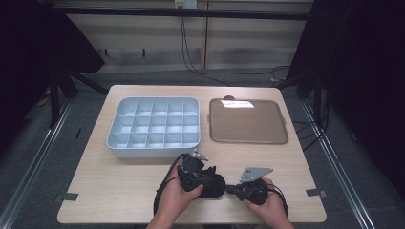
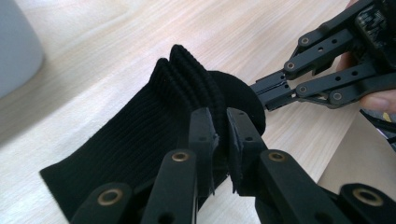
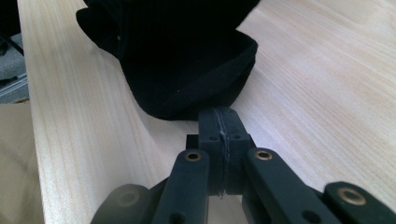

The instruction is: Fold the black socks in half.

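Black ribbed sock (image 1: 210, 185) is lying near the table's (image 1: 119, 191) near edge, its long axis running left to right between the two hands. Left gripper (image 2: 219, 135) is pinching the sock's bunched fabric from the left with jaws nearly together. Right gripper (image 3: 219, 122) is clamping the rounded end at the right, jaws pressed shut, so a stretch or fold along that axis looks likely.

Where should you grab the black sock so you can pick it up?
Grab the black sock by its edges, where the cloth is thin and folded. The left gripper pinches the ribbed cuff, coming in from the person's side. The right gripper is shut at the rounded end, coming from the right. Probably best, since the soft middle would just sag.
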A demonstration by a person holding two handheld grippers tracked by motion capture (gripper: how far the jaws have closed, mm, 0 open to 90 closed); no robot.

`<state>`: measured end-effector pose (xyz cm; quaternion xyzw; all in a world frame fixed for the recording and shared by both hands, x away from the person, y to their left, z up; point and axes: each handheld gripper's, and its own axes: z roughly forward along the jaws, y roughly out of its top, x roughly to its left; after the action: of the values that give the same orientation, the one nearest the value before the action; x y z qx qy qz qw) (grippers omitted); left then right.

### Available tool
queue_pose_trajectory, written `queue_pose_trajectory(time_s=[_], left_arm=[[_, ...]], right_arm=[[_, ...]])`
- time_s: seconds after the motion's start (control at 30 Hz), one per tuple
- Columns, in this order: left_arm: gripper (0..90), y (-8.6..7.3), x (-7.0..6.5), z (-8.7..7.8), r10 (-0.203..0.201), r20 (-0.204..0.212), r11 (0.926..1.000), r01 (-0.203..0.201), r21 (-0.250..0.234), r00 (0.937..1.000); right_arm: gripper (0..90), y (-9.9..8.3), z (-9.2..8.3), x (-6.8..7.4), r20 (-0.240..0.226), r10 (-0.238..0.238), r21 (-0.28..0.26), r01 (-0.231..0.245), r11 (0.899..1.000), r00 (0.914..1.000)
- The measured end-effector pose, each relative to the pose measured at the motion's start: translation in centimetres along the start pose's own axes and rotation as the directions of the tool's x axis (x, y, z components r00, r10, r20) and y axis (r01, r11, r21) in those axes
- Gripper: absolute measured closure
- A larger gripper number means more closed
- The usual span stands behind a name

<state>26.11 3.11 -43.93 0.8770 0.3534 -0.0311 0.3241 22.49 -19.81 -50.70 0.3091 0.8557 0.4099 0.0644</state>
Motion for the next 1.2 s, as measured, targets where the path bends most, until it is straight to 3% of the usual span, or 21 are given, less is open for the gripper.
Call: queue_pose_trajectory(time_s=[0.23,0.63,0.8,1.03,1.2], left_arm=[[81.2,-0.2,-0.4,1.2,0.013,0.01,0.9998,-0.013,0.014,0.9999],[80.7,-0.3,-1.2,1.6,0.02,0.024,0.9998,-0.02,0.008,0.9995],[78.6,-0.5,-1.1,2.5,0.027,0.042,0.9991,-0.028,0.031,0.9988],[69.5,-0.7,-1.3,2.4,0.028,0.053,0.9994,-0.029,0.021,0.9982],[60.4,-0.7,-0.8,1.0,0.025,0.042,0.9996,-0.024,-0.016,0.9988]], right_arm=[[89.4,0.0,0.0,0.0,-0.001,0.0,-0.001,0.0,1.0,1.0],[89.4,0.0,0.1,0.0,-0.002,0.002,-0.004,-0.002,1.0,1.0],[89.4,0.0,0.1,0.1,0.001,0.0,-0.005,0.0,1.0,1.0],[89.4,0.0,0.1,0.0,0.002,0.0,-0.005,0.0,1.0,1.0],[89.5,0.0,0.1,0.0,0.001,-0.001,-0.006,0.001,1.0,1.0]])
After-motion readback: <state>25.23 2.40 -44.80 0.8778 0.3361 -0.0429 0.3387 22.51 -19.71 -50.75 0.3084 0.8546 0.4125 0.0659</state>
